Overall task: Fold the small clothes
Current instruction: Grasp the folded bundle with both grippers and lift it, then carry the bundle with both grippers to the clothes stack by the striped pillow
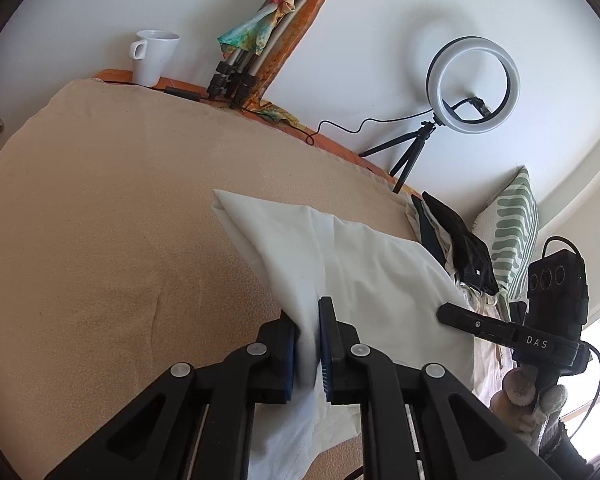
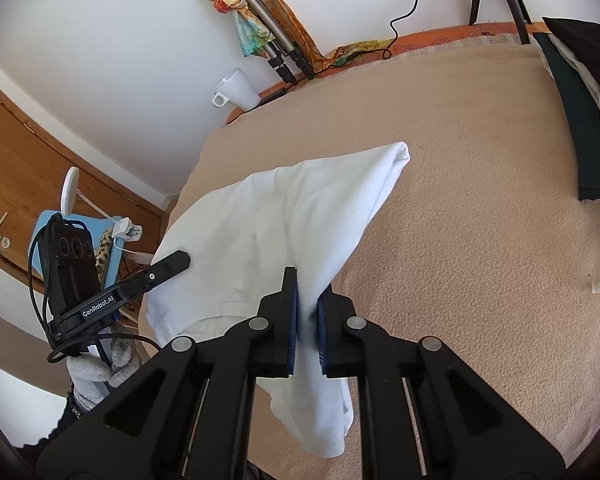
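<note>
Cloth (image 1: 364, 264), white, hangs pinched between our two tools: left tool (image 1: 310, 344) and right tool (image 2: 308, 320) are both clamped tight on it, above the blanket (image 1: 100, 220), before the mug (image 1: 154, 56).

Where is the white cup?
In the left wrist view the white cup stands upper left, on the orange ledge behind the beige blanket, beside the folded tripod.

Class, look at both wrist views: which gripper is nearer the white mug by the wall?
Left. The left gripper grips the white cloth on the side nearer the white mug; the right gripper grips it farther away.
</note>
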Action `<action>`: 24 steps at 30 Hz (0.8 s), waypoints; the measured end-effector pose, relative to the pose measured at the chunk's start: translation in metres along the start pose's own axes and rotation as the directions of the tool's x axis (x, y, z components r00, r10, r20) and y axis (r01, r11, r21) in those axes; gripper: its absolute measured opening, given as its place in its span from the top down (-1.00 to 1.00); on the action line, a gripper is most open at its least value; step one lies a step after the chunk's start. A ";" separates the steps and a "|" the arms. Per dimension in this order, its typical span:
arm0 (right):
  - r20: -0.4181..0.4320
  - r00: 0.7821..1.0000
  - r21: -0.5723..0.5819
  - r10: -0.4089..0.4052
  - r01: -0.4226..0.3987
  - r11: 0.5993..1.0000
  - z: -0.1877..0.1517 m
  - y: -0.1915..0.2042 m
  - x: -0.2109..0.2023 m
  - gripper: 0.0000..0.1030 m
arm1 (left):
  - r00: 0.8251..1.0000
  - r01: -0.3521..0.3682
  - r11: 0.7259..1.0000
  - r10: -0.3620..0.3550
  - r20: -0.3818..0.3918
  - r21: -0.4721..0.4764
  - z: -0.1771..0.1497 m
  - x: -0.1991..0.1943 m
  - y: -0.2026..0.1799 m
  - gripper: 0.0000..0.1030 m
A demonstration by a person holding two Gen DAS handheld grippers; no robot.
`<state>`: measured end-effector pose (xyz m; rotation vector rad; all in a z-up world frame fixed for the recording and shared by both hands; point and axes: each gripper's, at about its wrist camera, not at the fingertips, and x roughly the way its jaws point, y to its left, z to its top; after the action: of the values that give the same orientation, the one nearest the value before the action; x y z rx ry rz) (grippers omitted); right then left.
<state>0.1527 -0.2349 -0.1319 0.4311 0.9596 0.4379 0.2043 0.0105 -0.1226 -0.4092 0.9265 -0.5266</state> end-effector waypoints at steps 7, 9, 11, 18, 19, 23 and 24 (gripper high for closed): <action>0.037 0.998 -0.031 -0.049 0.050 0.998 0.004 -0.012 -0.039 0.81 | 1.000 0.017 0.997 -0.017 0.002 0.070 -0.001 0.013 -0.045 0.86; 0.047 0.996 -0.041 -0.075 0.077 0.996 0.005 -0.016 -0.049 0.81 | 1.000 0.030 0.996 -0.030 -0.003 0.085 -0.002 0.018 -0.058 0.86; 0.059 0.994 -0.048 -0.087 0.090 0.995 0.007 -0.021 -0.059 0.81 | 0.999 0.040 0.994 -0.039 -0.005 0.099 -0.002 0.023 -0.070 0.86; 0.101 0.984 -0.071 -0.146 0.154 0.986 0.012 -0.041 -0.094 0.81 | 0.997 0.075 0.987 -0.073 -0.019 0.141 0.000 0.049 -0.115 0.86; 0.106 0.982 -0.076 -0.157 0.165 0.983 0.013 -0.044 -0.099 0.81 | 0.997 0.080 0.986 -0.078 -0.021 0.146 0.000 0.053 -0.121 0.86; 0.127 0.973 -0.090 -0.194 0.206 0.974 0.015 -0.057 -0.119 0.81 | 0.995 0.096 0.981 -0.093 -0.029 0.169 0.003 0.068 -0.145 0.86; 0.133 0.970 -0.091 -0.203 0.216 0.972 0.016 -0.060 -0.123 0.81 | 0.995 0.101 0.979 -0.097 -0.031 0.175 0.003 0.071 -0.152 0.86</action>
<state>0.1146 -0.3532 -0.0718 0.2544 0.8484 0.2651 0.2036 -0.1524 -0.0840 -0.2908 0.8758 -0.6996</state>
